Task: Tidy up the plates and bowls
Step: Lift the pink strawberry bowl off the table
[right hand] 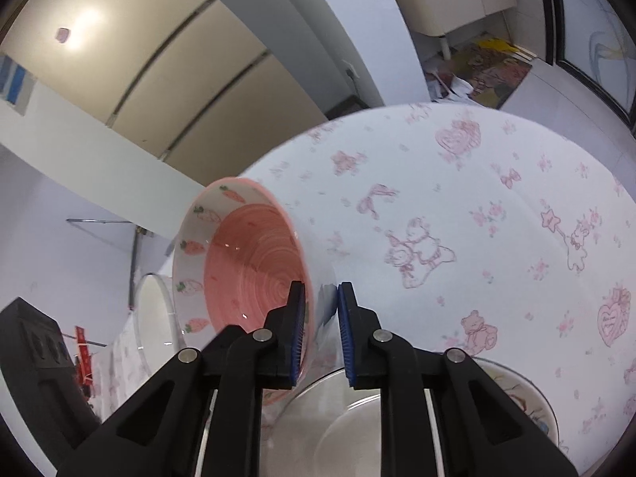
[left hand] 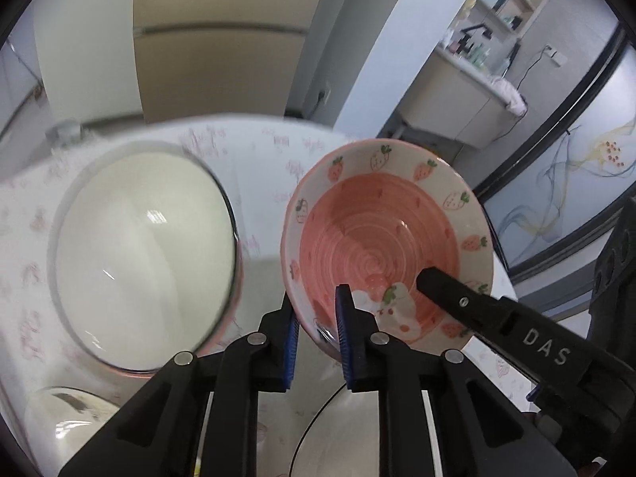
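A pink bowl [left hand: 377,230] with strawberry prints on its white rim hangs tilted above the table, held from two sides. My left gripper [left hand: 315,298] is shut on its near rim, one blue pad inside and one outside. One black finger [left hand: 453,296] of my right gripper reaches into the bowl from the right. In the right wrist view the same bowl [right hand: 246,262] stands on edge, and my right gripper [right hand: 320,287] is shut on its wall. The left gripper's black body [right hand: 35,357] shows at the far left.
A large white plate [left hand: 143,254] lies left of the bowl on the tablecloth [right hand: 477,198], white with pink prints. Under the grippers sit a white dish [right hand: 349,429] and a patterned plate [right hand: 528,393]. A small pale bowl [left hand: 59,417] is at the lower left.
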A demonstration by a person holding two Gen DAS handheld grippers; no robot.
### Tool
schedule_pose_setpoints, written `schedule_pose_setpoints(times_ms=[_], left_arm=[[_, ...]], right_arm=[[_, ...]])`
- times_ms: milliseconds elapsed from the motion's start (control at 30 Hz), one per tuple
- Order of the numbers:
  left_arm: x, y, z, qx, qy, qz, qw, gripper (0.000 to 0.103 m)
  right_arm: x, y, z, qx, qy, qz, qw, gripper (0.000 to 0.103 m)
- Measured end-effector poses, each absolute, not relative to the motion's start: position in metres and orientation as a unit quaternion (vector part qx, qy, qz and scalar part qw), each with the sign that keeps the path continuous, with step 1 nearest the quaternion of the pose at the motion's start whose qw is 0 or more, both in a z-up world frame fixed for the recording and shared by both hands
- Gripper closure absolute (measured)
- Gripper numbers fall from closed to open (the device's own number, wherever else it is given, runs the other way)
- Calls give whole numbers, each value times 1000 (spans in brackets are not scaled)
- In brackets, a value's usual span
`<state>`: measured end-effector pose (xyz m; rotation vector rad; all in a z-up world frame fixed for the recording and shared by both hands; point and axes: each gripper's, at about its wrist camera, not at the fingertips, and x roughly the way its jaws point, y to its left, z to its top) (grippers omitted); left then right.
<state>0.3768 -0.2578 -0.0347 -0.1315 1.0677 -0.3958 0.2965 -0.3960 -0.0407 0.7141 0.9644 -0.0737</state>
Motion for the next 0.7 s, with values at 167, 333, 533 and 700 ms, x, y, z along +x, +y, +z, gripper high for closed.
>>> schedule_pose_setpoints(times_ms=[167,333,533,700], left_arm=[[359,-245,3,-62,462,-192,863,84],[339,-229,37,-61,429,-192,881,84],[308,-205,75,-49,377,-182,907,84],[285,-181,101,-50,344,-173,922,84]], right_arm=[[286,-385,-12,331,425,-16,842,87],[275,-369,16,320,395,2,861,87],[262,-350,45,303,363,38,880,87],[249,-335,64,290,341,70,892,87]])
